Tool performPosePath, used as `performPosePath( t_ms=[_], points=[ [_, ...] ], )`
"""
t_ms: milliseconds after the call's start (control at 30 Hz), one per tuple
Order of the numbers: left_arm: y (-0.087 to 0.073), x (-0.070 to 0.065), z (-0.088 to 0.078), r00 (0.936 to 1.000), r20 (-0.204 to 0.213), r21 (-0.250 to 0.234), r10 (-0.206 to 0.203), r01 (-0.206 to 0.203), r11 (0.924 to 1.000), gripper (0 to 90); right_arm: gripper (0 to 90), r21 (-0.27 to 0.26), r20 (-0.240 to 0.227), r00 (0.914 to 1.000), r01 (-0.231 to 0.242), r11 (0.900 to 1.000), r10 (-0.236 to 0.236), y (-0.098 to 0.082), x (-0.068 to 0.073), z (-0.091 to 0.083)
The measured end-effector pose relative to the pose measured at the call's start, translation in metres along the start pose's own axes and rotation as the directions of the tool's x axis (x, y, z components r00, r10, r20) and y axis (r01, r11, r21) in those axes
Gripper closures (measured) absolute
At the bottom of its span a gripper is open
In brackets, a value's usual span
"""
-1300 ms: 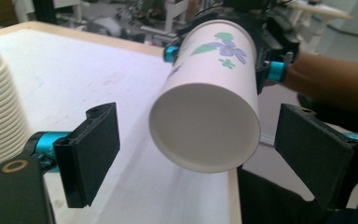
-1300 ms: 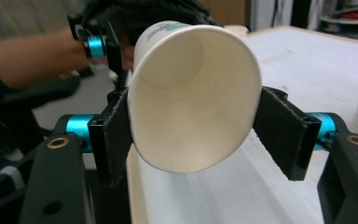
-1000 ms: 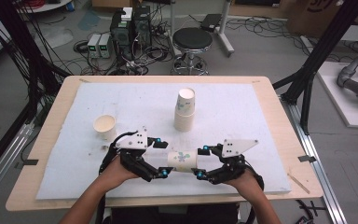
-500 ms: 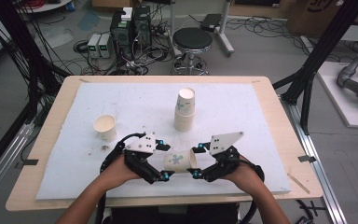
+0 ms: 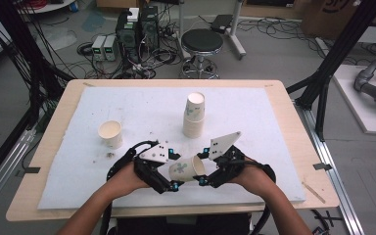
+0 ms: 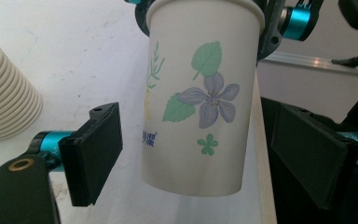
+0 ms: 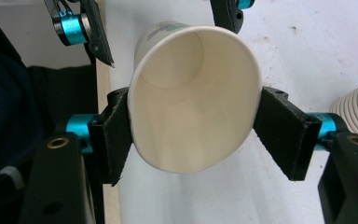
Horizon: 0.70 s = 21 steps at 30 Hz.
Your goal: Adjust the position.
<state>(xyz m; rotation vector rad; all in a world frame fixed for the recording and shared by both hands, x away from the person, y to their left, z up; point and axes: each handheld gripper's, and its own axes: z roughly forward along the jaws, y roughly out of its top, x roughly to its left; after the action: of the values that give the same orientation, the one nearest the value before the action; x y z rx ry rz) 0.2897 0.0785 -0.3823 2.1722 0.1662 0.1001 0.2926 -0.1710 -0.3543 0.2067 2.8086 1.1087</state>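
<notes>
Two claws meet at the near edge of your table, with a flowered paper cup lying sideways in the air between them. Your right claw pinches the cup's rim, squeezing the mouth into an oval. Your left claw has just been closing a little, yet its pads stand spread on either side of the cup's base without touching. Both hands sit just inside the white mat's front border. Open mat lies ahead and to both sides, broken by a tall stack of cups in the middle and a single upright cup at the left. Small blue Chinese characters are printed on the held cup, too small to read.
</notes>
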Motion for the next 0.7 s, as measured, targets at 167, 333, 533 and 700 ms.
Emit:
performPosePath(
  t_ms=[167, 333, 533, 700],
  points=[
    [0.001, 0.0, 0.004, 1.0, 0.007, 0.024, 0.004, -0.004, 0.9997, 17.1, 31.2, 0.061, 0.001, 0.9997, 0.023, 0.998, -0.023, 0.007, 0.001, 0.003],
    [0.002, 0.002, 0.007, 0.9999, 0.015, 0.044, -0.001, 0.001, 0.999, 19.2, 31.1, 0.128, 0.002, 0.9983, 0.057, 0.99, -0.058, 0.016, 0.003, 0.006],
    [0.002, 0.002, 0.01, 0.9997, 0.024, 0.066, -0.005, 0.003, 0.9978, 19.7, 31.0, 0.169, -0.005, 0.9965, 0.083, 0.982, -0.084, 0.025, 0.004, 0.009],
    [0.003, 0.003, 0.013, 0.9992, 0.038, 0.083, -0.006, 0.002, 0.9965, 22.8, 31.0, 0.19, -0.012, 0.9948, 0.101, 0.976, -0.101, 0.029, 0.004, 0.01]
  ],
)
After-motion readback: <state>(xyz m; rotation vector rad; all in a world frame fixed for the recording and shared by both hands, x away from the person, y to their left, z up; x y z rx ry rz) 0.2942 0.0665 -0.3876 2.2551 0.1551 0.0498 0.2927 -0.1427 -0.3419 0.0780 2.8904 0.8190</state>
